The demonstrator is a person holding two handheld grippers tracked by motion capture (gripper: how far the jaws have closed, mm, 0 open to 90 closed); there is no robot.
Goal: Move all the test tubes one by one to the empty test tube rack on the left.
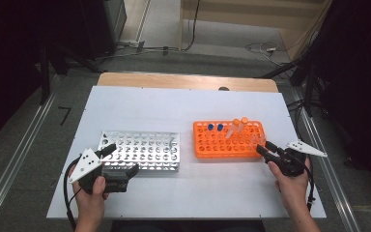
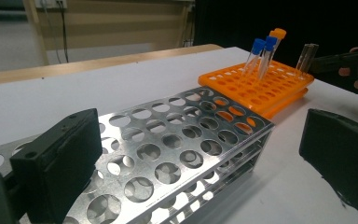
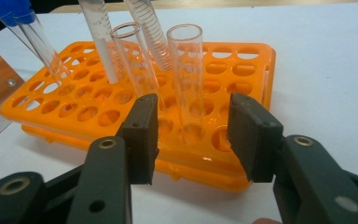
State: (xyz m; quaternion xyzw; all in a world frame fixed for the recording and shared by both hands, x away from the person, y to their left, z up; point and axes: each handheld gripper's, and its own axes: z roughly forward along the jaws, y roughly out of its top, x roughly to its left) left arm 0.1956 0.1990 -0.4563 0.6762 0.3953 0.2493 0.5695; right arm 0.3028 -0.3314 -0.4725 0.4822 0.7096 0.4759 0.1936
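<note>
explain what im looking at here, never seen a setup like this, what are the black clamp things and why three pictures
A person sits at a white table and holds a hand-held two-jaw clamp in each hand: the left gripper and the right gripper. One picture comes from a camera above, looking down on the table; the other two come from small cameras riding on each gripper, looking along its black jaws. On the table lie an empty metal rack and an orange rack holding a few tubes, two with blue caps. The left gripper's jaws stand wide open beside the metal rack. The right gripper's jaws are open on either side of an uncapped clear tube, not yet pressing it. Nothing is held.
</note>
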